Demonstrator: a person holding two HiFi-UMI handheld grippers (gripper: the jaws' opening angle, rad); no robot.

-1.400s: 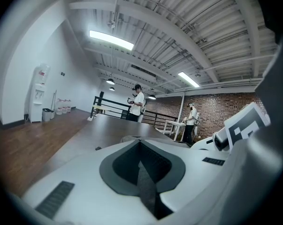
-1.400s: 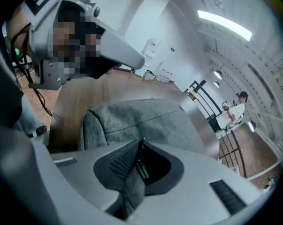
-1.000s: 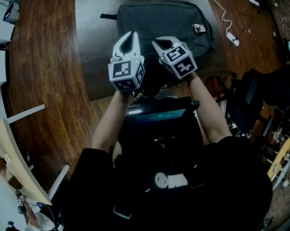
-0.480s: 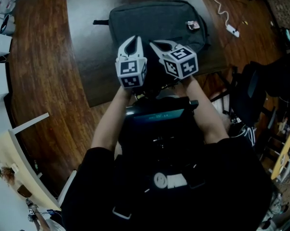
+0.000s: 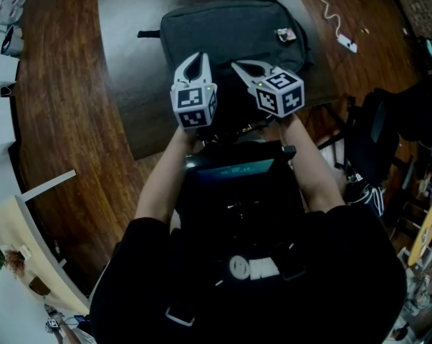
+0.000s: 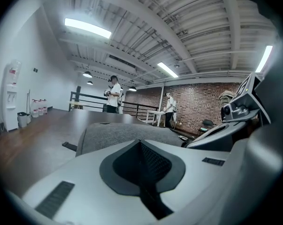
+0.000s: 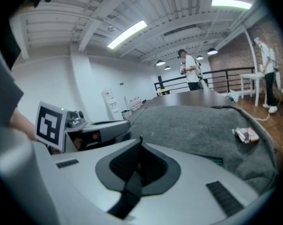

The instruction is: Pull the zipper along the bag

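- The bag (image 5: 226,24) was seen lying on the surface (image 5: 133,84) at 12 o'clock from both tongs, its long axis running 9 to 3.
- The left tongs (image 5: 195,61) and right tongs (image 5: 246,67) were held closed, empty and equally near.

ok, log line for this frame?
left gripper: shut, empty | right gripper: shut, empty | bag: flat on table, ahead of both, not gripped

The backpack (image 5: 233,27) lay on the table (image 5: 133,84) ahead of me. My 2 grippers hung side by side over its near edge, the left gripper (image 5: 198,56) just beside the right gripper (image 5: 236,65). A cable (image 5: 329,21) lay on the floor to the right.
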